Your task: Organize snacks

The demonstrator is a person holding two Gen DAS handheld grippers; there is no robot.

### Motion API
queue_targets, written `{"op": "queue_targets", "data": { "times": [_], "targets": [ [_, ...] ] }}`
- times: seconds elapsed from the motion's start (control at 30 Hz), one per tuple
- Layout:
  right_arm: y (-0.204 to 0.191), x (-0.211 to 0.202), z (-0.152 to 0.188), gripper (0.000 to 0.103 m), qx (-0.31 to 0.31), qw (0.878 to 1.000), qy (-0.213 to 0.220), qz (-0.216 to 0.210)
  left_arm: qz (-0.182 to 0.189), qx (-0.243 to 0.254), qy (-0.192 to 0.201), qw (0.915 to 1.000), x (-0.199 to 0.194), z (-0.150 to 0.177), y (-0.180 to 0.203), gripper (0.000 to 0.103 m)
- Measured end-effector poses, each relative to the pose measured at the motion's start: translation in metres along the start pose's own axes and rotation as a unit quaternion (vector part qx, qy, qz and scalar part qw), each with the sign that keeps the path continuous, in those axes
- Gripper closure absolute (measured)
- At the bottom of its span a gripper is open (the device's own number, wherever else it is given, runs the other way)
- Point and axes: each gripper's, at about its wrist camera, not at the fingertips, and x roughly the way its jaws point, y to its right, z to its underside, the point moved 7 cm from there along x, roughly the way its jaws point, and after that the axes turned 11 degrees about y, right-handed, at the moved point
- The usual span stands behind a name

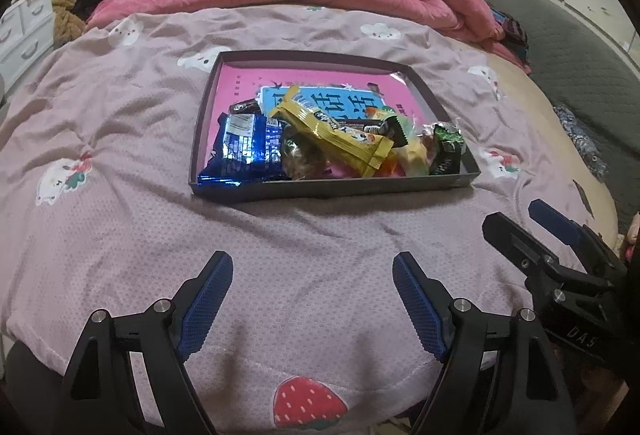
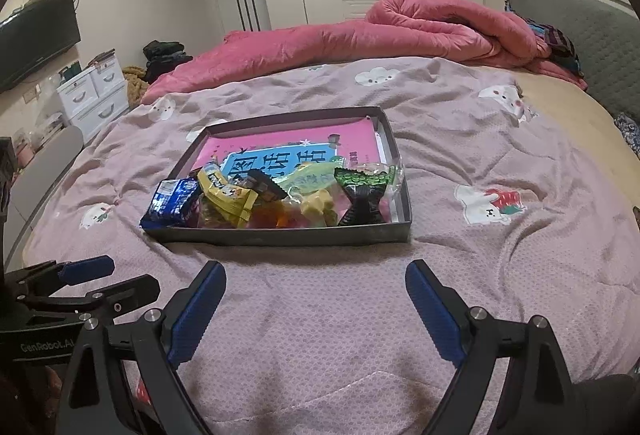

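Observation:
A shallow dark tray [image 1: 432, 182] [image 2: 280, 236] rests on the bed and holds a pile of wrapped snacks over a pink book. Among them are a blue packet [image 1: 244, 151] [image 2: 172, 205], a yellow bar [image 1: 340, 133] [image 2: 230, 197] and a green-black pouch [image 1: 448, 151] [image 2: 362, 197]. My left gripper [image 1: 312, 267] hovers open over the bedspread in front of the tray, nothing between its blue pads. My right gripper [image 2: 314, 275] [image 1: 516, 215] is open too, beside the left one and short of the tray's near wall. The left gripper [image 2: 112, 275] shows at the lower left of the right wrist view.
A pale purple bedspread [image 1: 120, 123] with cartoon prints covers the bed. A rolled pink quilt [image 2: 440, 31] lies behind the tray, a grey headboard [image 2: 580, 47] to the right. White drawers [image 2: 94, 95] and a dark screen [image 2: 36, 35] stand at the left, wardrobes at the back.

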Motion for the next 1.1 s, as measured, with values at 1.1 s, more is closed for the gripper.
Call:
{"op": "queue_targets", "data": {
  "times": [1.1],
  "targets": [
    [-0.007,-0.0016,0.0027,0.009,-0.011,1.0,0.0,-0.002,-0.011,-0.011,0.007,0.9999,-0.0036,-0.004,-0.0075,0.02]
  ]
}}
